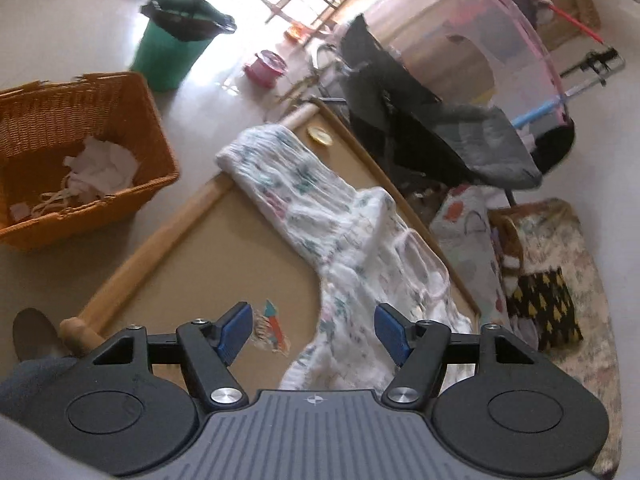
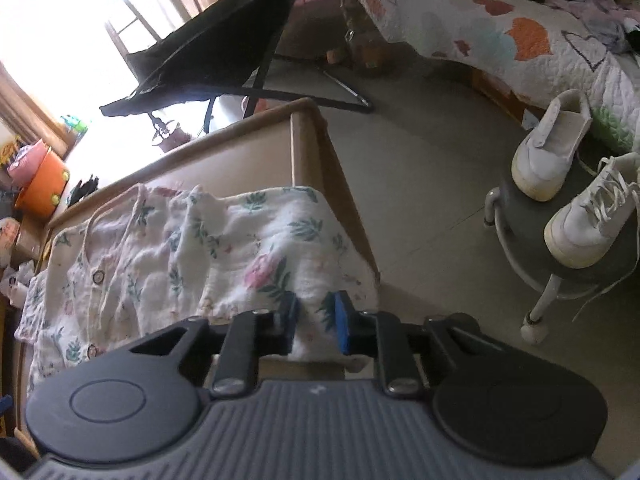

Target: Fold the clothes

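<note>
A white floral shirt (image 1: 340, 236) with buttons lies spread on a low wooden-framed table (image 1: 208, 256). My left gripper (image 1: 312, 332) is open above the table, its blue pads on either side of the shirt's near part, not touching it. In the right wrist view the same shirt (image 2: 192, 256) lies across the table (image 2: 248, 160). My right gripper (image 2: 316, 326) is shut on the shirt's near edge, with a fold of cloth pinched between its blue pads.
An orange wicker basket (image 1: 76, 152) with cloth in it and a green bin (image 1: 172, 52) stand on the floor at left. A black folding chair (image 1: 420, 120) stands beyond the table. A stool with white sneakers (image 2: 560, 200) and a quilted bed (image 2: 500, 28) are at right.
</note>
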`<action>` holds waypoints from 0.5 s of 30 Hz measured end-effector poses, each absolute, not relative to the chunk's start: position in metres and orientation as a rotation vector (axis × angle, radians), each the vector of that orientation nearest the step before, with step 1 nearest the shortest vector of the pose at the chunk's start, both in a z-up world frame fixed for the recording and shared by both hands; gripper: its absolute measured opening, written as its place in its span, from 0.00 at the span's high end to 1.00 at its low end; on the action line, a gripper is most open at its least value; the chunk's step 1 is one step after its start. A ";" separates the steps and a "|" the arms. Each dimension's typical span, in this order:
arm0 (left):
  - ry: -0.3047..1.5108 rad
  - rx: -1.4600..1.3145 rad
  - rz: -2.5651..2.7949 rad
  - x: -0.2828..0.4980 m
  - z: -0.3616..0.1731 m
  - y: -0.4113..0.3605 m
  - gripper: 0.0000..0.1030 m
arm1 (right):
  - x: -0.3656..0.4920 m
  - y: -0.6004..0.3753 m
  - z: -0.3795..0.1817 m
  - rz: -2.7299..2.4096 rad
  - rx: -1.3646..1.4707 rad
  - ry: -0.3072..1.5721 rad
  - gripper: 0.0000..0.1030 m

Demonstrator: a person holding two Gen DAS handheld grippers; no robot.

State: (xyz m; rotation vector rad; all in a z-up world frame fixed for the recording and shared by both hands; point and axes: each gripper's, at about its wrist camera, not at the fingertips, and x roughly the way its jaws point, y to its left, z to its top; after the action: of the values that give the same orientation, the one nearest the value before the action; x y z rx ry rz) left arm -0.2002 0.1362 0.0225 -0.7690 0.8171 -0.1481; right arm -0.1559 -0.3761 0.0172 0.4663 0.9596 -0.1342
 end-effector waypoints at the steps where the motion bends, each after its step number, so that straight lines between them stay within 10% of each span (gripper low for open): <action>1: 0.813 -0.764 -0.153 -0.200 0.023 0.135 0.33 | -0.157 -0.375 0.018 -0.135 0.459 0.954 0.82; 5: 0.798 -0.802 -0.144 -0.199 0.020 0.137 0.33 | -0.160 -0.374 0.022 -0.142 0.459 0.919 0.96; 15: 0.787 -0.814 -0.124 -0.211 0.021 0.154 0.33 | -0.163 -0.372 0.031 -0.136 0.416 0.865 0.97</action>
State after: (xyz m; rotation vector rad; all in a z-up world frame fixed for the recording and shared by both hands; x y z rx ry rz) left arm -0.2109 0.1535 0.0210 -0.8141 0.7870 -0.1240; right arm -0.1627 -0.3716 0.0312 0.4156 0.8649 -0.1362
